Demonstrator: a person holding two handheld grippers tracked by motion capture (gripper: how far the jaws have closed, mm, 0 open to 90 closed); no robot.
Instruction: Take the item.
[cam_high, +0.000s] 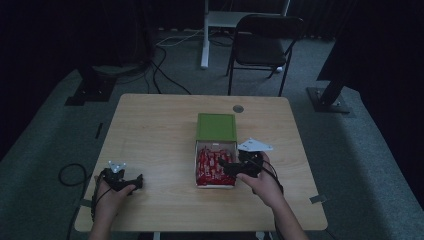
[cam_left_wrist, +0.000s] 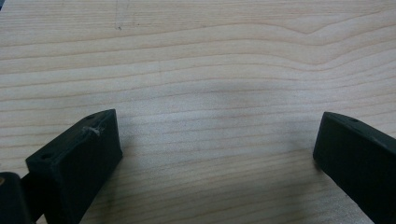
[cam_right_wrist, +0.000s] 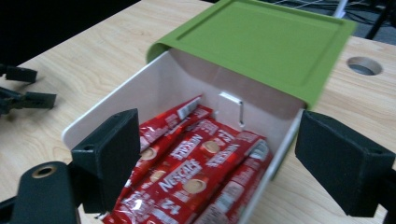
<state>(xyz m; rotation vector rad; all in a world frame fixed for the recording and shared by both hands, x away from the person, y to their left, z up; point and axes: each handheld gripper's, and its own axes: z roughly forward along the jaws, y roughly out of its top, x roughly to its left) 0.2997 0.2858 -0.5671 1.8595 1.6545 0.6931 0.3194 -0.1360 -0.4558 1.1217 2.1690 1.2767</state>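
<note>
A white box (cam_high: 215, 185) with its green lid (cam_high: 216, 126) slid back lies mid-table, holding several red Nescafe sachets (cam_high: 211, 167). My right gripper (cam_high: 226, 166) hovers open over the box's right side; in the right gripper view its jaws straddle the sachets (cam_right_wrist: 187, 172), with the white wall (cam_right_wrist: 154, 93) and the lid (cam_right_wrist: 261, 42) beyond. My left gripper (cam_high: 139, 181) rests open near the table's front left corner. In the left gripper view, nothing but bare wood (cam_left_wrist: 210, 93) lies between its fingers (cam_left_wrist: 79, 158).
The wooden table (cam_high: 150, 135) has a round cable hole (cam_high: 238, 108) at its far edge. Beyond it stand a black folding chair (cam_high: 265, 42) and a white desk leg (cam_high: 204, 35). Cables lie on the grey floor at left.
</note>
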